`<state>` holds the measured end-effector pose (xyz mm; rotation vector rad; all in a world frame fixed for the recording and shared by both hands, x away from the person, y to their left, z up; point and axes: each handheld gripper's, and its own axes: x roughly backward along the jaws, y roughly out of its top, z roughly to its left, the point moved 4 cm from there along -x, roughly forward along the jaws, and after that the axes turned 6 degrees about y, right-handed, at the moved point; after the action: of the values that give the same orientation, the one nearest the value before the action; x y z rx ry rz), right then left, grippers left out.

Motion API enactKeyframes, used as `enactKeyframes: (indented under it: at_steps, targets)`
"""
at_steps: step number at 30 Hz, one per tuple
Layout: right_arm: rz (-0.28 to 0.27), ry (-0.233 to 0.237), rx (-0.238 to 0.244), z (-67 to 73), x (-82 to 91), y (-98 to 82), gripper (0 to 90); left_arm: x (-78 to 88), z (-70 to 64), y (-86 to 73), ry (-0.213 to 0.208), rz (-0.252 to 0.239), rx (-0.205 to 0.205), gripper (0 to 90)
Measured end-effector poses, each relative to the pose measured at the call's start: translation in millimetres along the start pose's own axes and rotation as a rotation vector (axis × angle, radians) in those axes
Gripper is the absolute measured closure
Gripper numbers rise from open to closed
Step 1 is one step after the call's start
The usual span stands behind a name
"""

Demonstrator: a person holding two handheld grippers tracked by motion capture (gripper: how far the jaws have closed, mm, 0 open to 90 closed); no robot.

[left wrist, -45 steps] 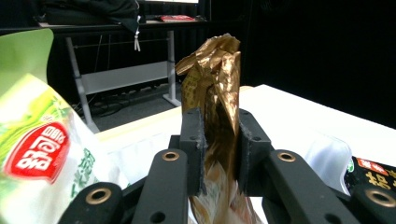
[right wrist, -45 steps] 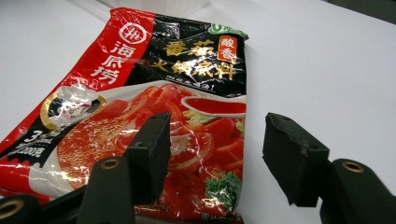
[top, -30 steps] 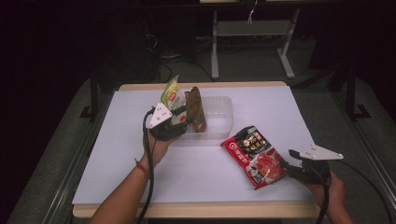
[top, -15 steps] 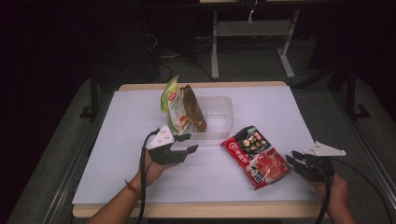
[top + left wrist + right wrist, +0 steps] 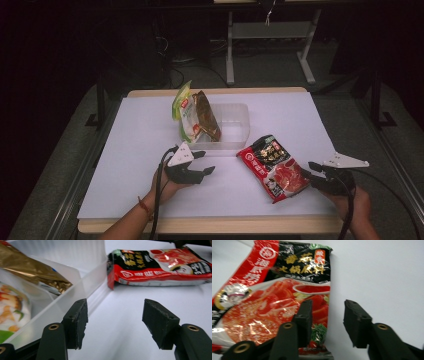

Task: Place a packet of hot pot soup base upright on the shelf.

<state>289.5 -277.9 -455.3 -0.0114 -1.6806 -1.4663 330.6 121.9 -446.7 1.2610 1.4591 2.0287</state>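
A clear plastic bin (image 5: 235,125) stands mid-table with a green packet (image 5: 184,112) and a brown-gold packet (image 5: 206,117) leaning upright at its left end. A red and black sauce packet (image 5: 272,167) lies flat to its right front. My left gripper (image 5: 205,162) hovers low in front of the bin; its jaws have just been opening and hold nothing (image 5: 115,307). My right gripper (image 5: 306,170) sits at the red packet's right edge. Its jaws have just been opening, one jaw over the red packet's (image 5: 274,305) corner, the pads not pressing on it.
The bin wall (image 5: 75,287) lies close beside my left jaw, with the red packet (image 5: 160,267) just beyond. White table surface (image 5: 140,150) runs left of the bin. The wooden front edge (image 5: 210,222) is near both hands. Dark floor and a metal frame lie beyond the table.
My left gripper has let go of the packets in the bin and dropped back toward the person, low over the table. The packets stay standing. The right hand has hardly moved.
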Motion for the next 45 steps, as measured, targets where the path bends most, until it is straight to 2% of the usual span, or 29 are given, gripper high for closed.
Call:
enactKeyframes:
  at_steps: [2, 4, 9, 13, 21, 26, 32, 34, 40, 45]
  targets:
    - [-0.005, 0.034, -0.021, 0.1, -0.8, -0.1, 53.4, -0.5, -0.1, -1.3, -0.003, 0.007, -0.007, 36.3]
    - [0.007, 0.061, -0.039, 0.4, -2.7, -1.1, 52.2, -1.7, 0.7, -2.8, -0.012, 0.011, 0.007, 36.2]
    - [0.017, 0.089, -0.057, 0.0, -5.4, -2.8, 50.9, -4.1, 0.2, -4.4, -0.023, 0.018, 0.015, 35.4]
    - [0.045, 0.137, -0.073, 1.6, -9.1, -5.0, 47.3, -6.0, -1.3, -5.3, -0.034, 0.029, 0.017, 34.3]
    - [0.06, 0.158, -0.097, 0.8, -11.5, -7.2, 46.1, -7.7, -1.8, -6.1, -0.04, 0.034, 0.023, 33.7]
    - [0.067, 0.193, -0.138, -0.2, -15.4, -10.7, 46.1, -11.2, -3.2, -7.5, -0.065, 0.037, 0.055, 33.6]
    - [0.081, 0.209, -0.128, 3.2, -16.4, -10.9, 46.4, -15.9, -8.1, -8.3, -0.106, 0.05, 0.064, 32.4]
    - [0.085, 0.217, -0.133, 4.7, -16.7, -11.0, 46.9, -16.7, -8.9, -8.7, -0.103, 0.058, 0.055, 32.2]
    - [0.095, 0.236, -0.125, 10.8, -18.5, -10.2, 49.1, -17.5, -9.5, -8.6, -0.112, 0.058, 0.063, 32.4]
    - [0.112, 0.285, -0.118, 23.0, -20.9, -8.5, 51.3, -19.5, -10.8, -9.1, -0.114, 0.062, 0.067, 33.0]
